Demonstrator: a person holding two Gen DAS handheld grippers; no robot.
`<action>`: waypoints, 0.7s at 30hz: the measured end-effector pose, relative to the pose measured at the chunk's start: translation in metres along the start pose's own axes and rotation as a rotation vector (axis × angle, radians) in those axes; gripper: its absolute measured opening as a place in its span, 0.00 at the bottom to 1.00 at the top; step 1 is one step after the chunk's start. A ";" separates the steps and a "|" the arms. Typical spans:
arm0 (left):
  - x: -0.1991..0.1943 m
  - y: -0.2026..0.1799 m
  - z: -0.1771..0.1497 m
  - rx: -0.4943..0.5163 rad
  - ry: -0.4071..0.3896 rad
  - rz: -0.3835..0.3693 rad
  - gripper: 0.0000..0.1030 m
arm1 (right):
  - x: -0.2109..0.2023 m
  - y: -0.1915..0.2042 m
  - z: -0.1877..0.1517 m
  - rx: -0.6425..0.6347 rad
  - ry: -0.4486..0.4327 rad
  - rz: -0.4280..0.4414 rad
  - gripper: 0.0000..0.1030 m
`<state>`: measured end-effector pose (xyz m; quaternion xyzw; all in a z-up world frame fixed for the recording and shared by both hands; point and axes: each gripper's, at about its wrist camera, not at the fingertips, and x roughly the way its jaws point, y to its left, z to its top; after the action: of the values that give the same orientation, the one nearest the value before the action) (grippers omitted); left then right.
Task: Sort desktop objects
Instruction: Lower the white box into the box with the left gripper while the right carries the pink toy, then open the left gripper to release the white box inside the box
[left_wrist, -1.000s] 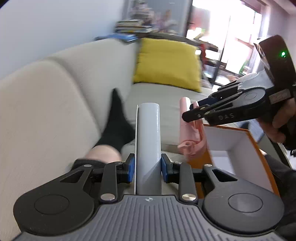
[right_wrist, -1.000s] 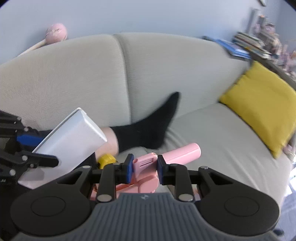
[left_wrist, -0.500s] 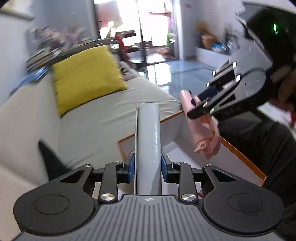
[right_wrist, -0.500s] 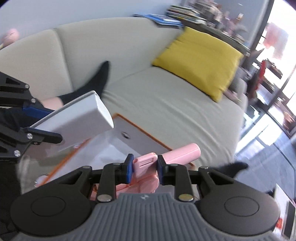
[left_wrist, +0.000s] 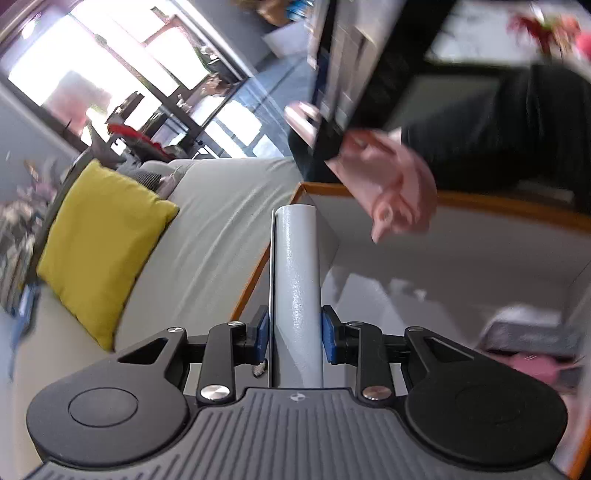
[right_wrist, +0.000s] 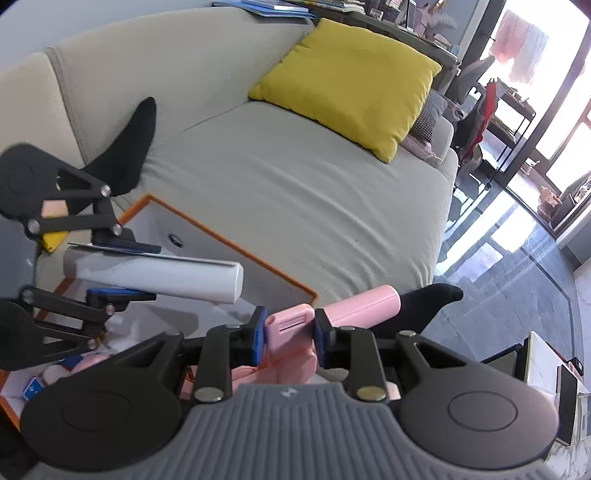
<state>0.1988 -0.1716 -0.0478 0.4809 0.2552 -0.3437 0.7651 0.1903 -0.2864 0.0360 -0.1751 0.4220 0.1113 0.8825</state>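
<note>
A box (right_wrist: 236, 246) is set on the sofa (right_wrist: 295, 192), near its front edge. A cushion (right_wrist: 351, 81) is propped at the sofa's far right. A case (right_wrist: 159, 275) is held over the box, with a pink tool (right_wrist: 291, 328) just to its right. Small items (right_wrist: 85, 363) are seen inside the box.

My left gripper (left_wrist: 294, 334) is angled down, blue pads clamped on both sides of a slim pale grey box (left_wrist: 295, 280). My right gripper (right_wrist: 289, 334) tilts down too, pads pinched on a pink plastic gadget (right_wrist: 295, 325). Both sit close together (my black-socked foot (right_wrist: 428, 301) pokes out past the right one).
</note>
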 end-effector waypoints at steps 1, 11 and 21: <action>0.008 -0.007 0.000 0.058 0.002 0.011 0.32 | 0.003 -0.003 0.001 0.003 0.004 -0.002 0.27; 0.076 -0.051 -0.027 0.413 0.019 0.062 0.32 | 0.028 -0.009 0.005 -0.007 0.039 0.009 0.27; 0.100 -0.049 -0.040 0.463 0.074 0.016 0.34 | 0.040 -0.005 0.008 0.002 0.054 0.028 0.27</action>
<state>0.2219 -0.1779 -0.1638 0.6580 0.1936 -0.3689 0.6272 0.2221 -0.2860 0.0102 -0.1711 0.4482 0.1185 0.8693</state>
